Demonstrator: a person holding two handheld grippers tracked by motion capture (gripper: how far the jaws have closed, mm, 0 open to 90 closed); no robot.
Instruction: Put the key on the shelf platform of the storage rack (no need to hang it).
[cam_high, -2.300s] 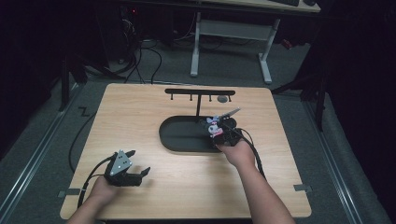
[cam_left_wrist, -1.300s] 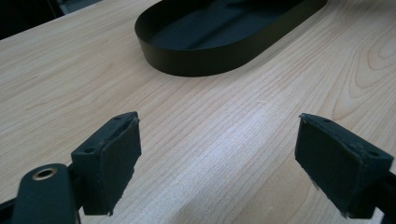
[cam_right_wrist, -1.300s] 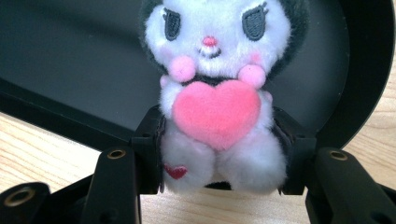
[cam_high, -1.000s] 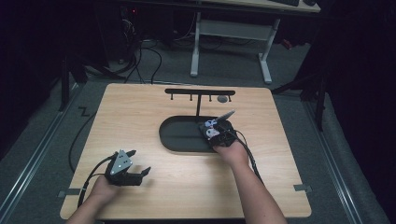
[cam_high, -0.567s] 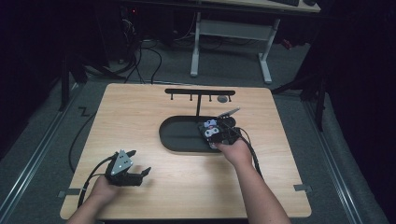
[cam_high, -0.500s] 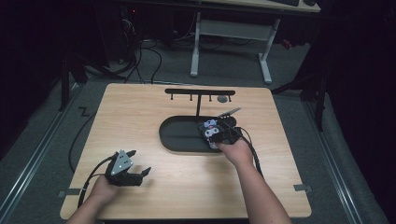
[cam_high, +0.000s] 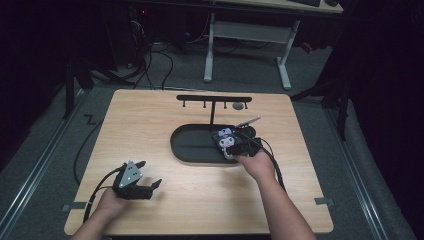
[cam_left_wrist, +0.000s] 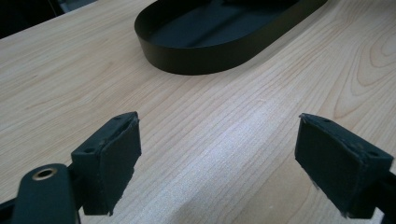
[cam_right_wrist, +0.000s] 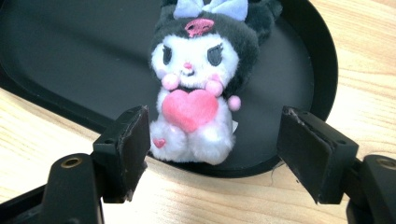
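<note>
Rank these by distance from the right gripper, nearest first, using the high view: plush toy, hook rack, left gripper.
1. plush toy, in the black tray at the right gripper.
2. hook rack, behind the tray.
3. left gripper, near the table's front left.

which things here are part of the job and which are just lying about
In the job:
- plush toy, lying in the tray by its near rim
- black oval tray
- right gripper, jaws just opened, apart from the toy

Lying about:
- black hook rack behind the tray
- left gripper, open over bare table
</note>
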